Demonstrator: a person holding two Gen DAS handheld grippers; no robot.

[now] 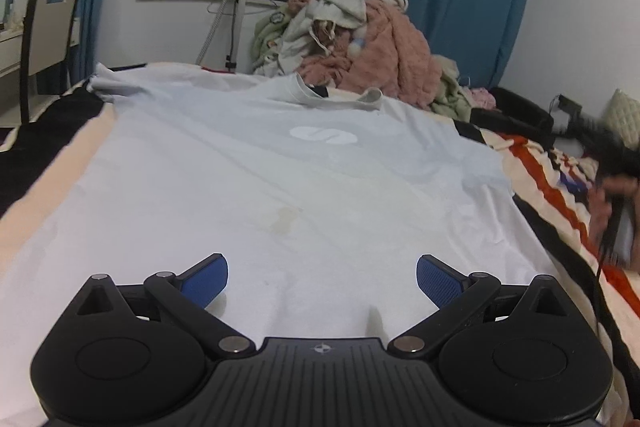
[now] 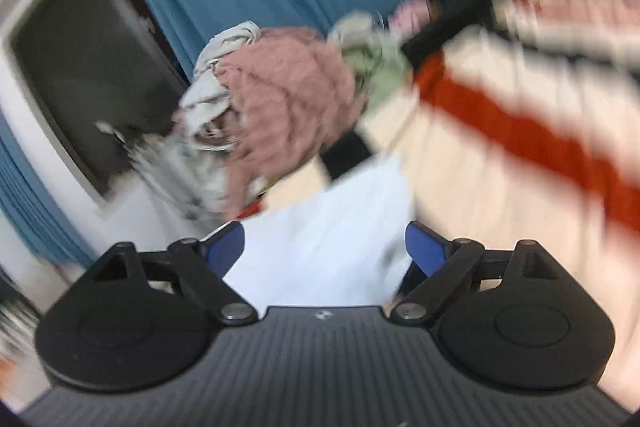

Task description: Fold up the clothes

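Lying flat on the bed [image 1: 48, 163], a pale blue T-shirt [image 1: 280, 179] is spread with its collar toward the far edge, where a heap of clothes [image 1: 360, 39] is piled. The left gripper [image 1: 322, 281] is held over the shirt's near hem, jaws wide apart, nothing between them. The right gripper [image 2: 324, 247] is likewise spread, over a blurred corner of the shirt near the bed's striped blanket [image 2: 520, 131].

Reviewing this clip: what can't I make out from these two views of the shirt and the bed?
- Right wrist view: motion blur smears the clothes pile and striped bedcover.
- Left wrist view: the T-shirt hem is hidden behind the left tool.
- Left wrist view: at the right edge, a blurred hand on a dark, unidentifiable device.
- The shirt's right sleeve: not visible.
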